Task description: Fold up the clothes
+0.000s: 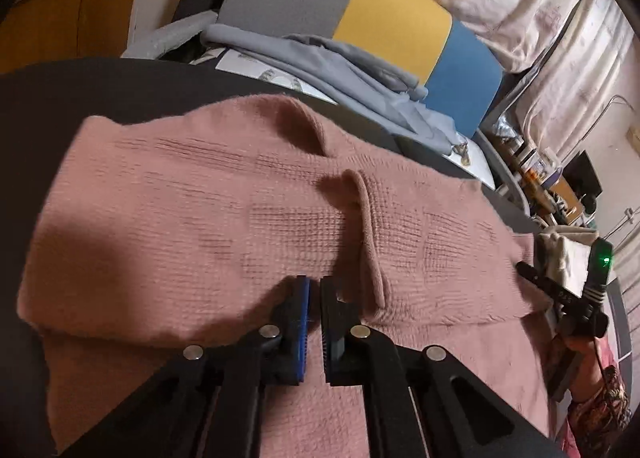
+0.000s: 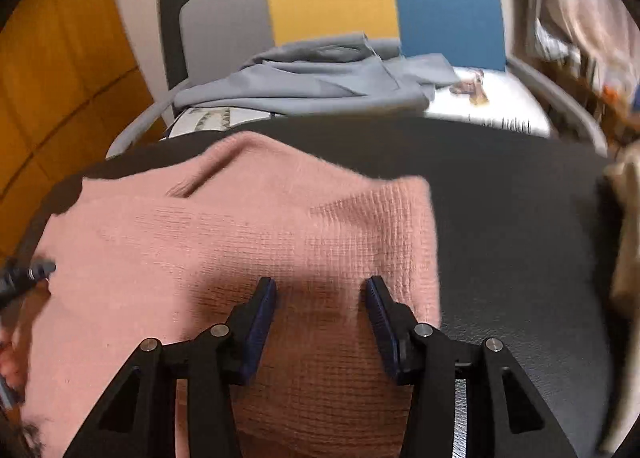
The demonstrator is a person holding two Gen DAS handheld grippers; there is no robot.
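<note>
Garment: a pink waffle-knit sweater (image 1: 224, 209) lies spread over a dark, leather-like table top (image 2: 520, 258), partly folded, with one rolled cuff or hem edge (image 1: 366, 225) running down its middle.
Garment position: it covers the near-left part of the table; its right edge ends beside bare table in the right wrist view.
Left gripper: the black left gripper with blue pads (image 1: 314, 298) has its fingers drawn together at a raised fold of the pink knit; whether any cloth is pinched between the pads cannot be made out.
Right gripper: the black right gripper (image 2: 322, 294) hangs over the sweater's right portion, jaws parted, with nothing between them but the knit lying below.
Person: a hand (image 1: 580, 346) with a patterned sleeve holds the right gripper at the edge of the left wrist view.
Background: a chair with a grey, yellow and blue backrest (image 2: 340, 1) stands beyond the table, a grey garment (image 2: 312, 77) heaped on its seat.
Far right: pale curtains (image 1: 520, 9) hang behind.
</note>
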